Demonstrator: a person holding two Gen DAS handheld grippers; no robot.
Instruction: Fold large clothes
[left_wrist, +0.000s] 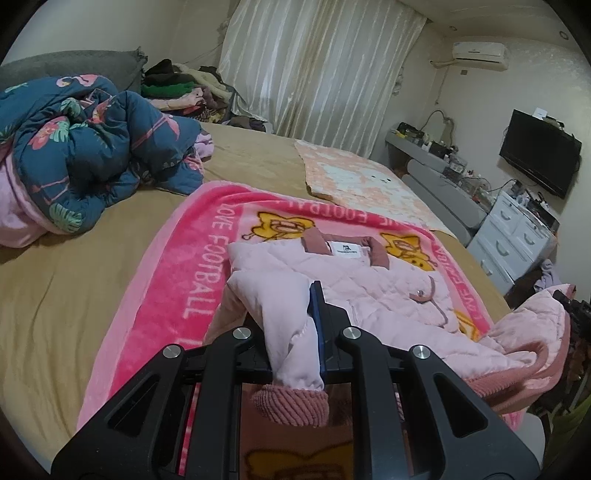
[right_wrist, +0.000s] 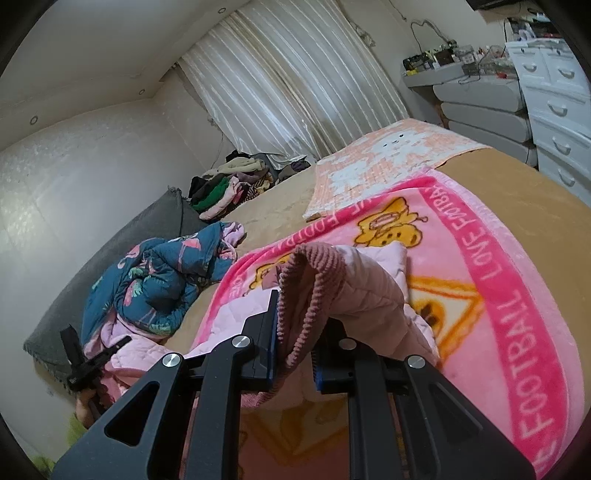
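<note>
A pale pink quilted jacket (left_wrist: 373, 288) with a dusty-rose collar lies on a pink football blanket (left_wrist: 177, 273) on the bed. My left gripper (left_wrist: 291, 339) is shut on the jacket's left sleeve (left_wrist: 280, 332), lifted, with its ribbed rose cuff (left_wrist: 291, 404) hanging below the fingers. My right gripper (right_wrist: 295, 347) is shut on the right sleeve (right_wrist: 362, 288) near its ribbed cuff (right_wrist: 310, 280), held above the blanket (right_wrist: 509, 295). The right gripper also shows at the far right of the left wrist view (left_wrist: 576, 314). The left gripper shows at the left edge of the right wrist view (right_wrist: 88, 362).
A crumpled blue flamingo quilt (left_wrist: 81, 155) lies at the left of the tan bed (left_wrist: 74, 295). A peach patterned blanket (left_wrist: 365, 181) lies beyond. A clothes pile (left_wrist: 184, 88) sits by the curtain. White drawers (left_wrist: 517, 236) and a TV (left_wrist: 539, 151) stand at the right.
</note>
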